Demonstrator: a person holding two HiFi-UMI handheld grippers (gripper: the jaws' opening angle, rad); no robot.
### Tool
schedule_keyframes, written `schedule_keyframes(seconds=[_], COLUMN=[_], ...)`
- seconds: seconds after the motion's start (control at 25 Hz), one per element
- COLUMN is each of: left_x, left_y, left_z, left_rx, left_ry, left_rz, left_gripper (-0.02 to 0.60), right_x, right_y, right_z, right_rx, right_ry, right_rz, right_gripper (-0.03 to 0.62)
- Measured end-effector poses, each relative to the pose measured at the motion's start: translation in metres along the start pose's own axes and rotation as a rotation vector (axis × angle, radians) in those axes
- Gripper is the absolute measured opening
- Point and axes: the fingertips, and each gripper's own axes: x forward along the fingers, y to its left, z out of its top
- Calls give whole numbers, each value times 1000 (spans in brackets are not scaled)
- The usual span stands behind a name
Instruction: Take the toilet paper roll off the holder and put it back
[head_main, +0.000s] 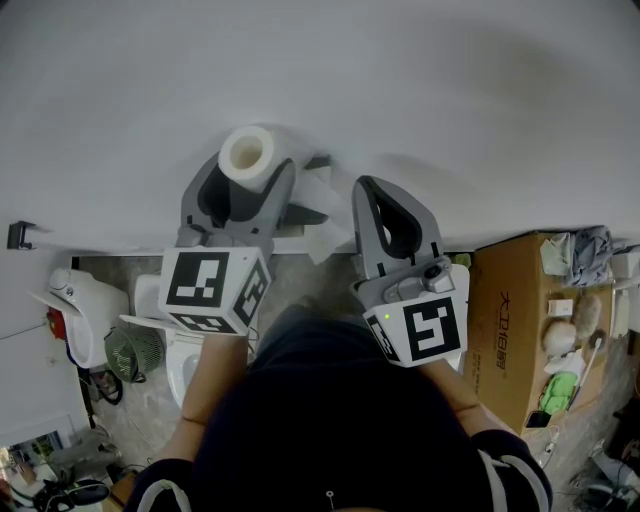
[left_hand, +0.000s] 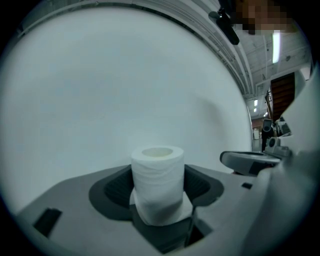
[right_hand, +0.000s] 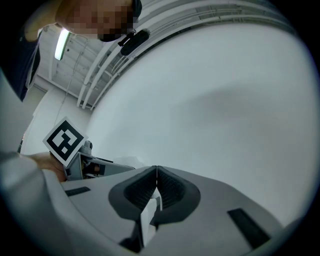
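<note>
The white toilet paper roll (head_main: 247, 153) stands on end between the jaws of my left gripper (head_main: 245, 176), close against the white wall (head_main: 420, 90). In the left gripper view the roll (left_hand: 157, 182) fills the gap, and both dark pads (left_hand: 112, 189) touch its sides. Just right of the roll, the dark holder (head_main: 308, 212) sticks out from the wall, and a loose white sheet (head_main: 326, 236) hangs by it. My right gripper (head_main: 363, 185) is to the right of the holder, its tips shut together (right_hand: 156, 170). A white strip (right_hand: 147, 220) shows in the gap behind those tips; what it is stays unclear.
Below the wall are a white toilet (head_main: 178, 352), a small green fan (head_main: 133, 353) and a white appliance (head_main: 82, 312) on the left. An open cardboard box (head_main: 512, 330) with several items stands at the right. A dark hook (head_main: 18, 235) is fixed to the wall at far left.
</note>
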Motion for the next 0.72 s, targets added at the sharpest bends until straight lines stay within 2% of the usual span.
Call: schedule_keyframes(seconds=[0.72], left_x=[-18], left_y=[1], left_z=[16], left_rx=[-12], left_ry=[-62], left_rz=[-15], left_gripper=[293], right_x=[3], right_y=[4], right_z=[-2], right_rx=[-1], right_ry=[-1], right_rz=[6], right_gripper=[16])
